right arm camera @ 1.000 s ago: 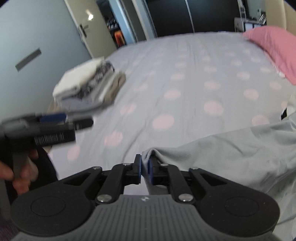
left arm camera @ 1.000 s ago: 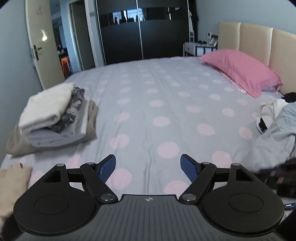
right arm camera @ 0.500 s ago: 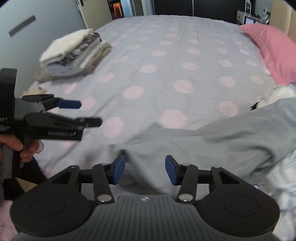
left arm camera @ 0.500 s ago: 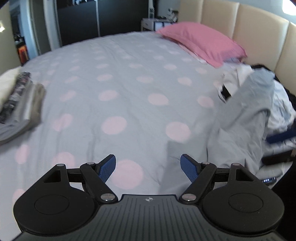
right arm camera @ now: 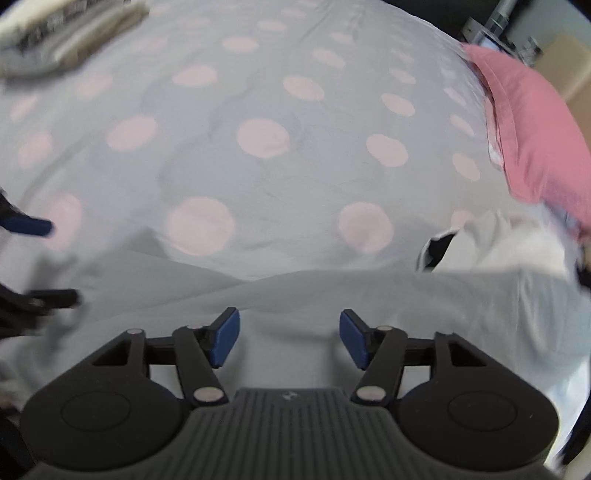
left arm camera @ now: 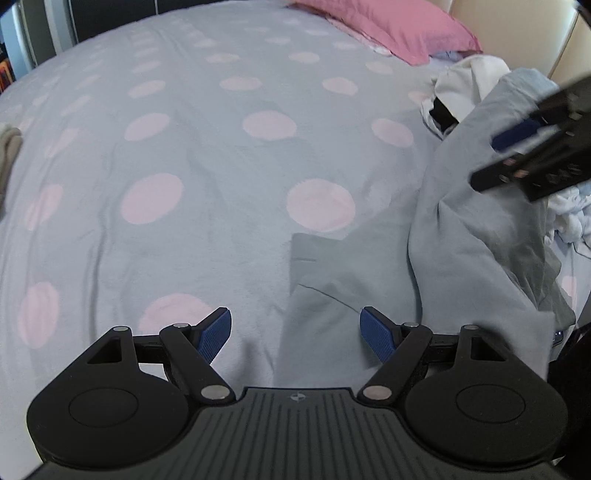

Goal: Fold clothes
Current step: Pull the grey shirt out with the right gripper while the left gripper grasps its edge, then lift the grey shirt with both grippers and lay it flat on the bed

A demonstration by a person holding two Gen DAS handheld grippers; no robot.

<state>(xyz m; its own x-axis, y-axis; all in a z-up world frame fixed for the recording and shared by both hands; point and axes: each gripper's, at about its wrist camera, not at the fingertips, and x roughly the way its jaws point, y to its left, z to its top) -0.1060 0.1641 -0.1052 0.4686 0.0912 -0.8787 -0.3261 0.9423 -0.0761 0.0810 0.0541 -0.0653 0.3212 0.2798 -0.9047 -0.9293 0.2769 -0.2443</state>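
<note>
Grey garment (left arm camera: 476, 236) lies crumpled across the lower right of the left wrist view, on the dotted bed (left arm camera: 207, 155). At lower centre of that frame, the left tool (left arm camera: 295, 334) hangs over the garment's flat edge, blue fingers spread wide and holding nothing. At lower centre of the right wrist view, the right tool (right arm camera: 290, 338) is likewise wide apart and empty above the same cloth. Folded clothes (right arm camera: 62, 27) sit blurred at upper left, a pink pillow (right arm camera: 535, 122) at upper right.

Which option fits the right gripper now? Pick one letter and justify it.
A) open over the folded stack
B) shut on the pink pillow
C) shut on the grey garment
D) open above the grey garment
D: the right gripper has its blue pads spread apart with nothing between them, above the grey garment on the bed.
</note>
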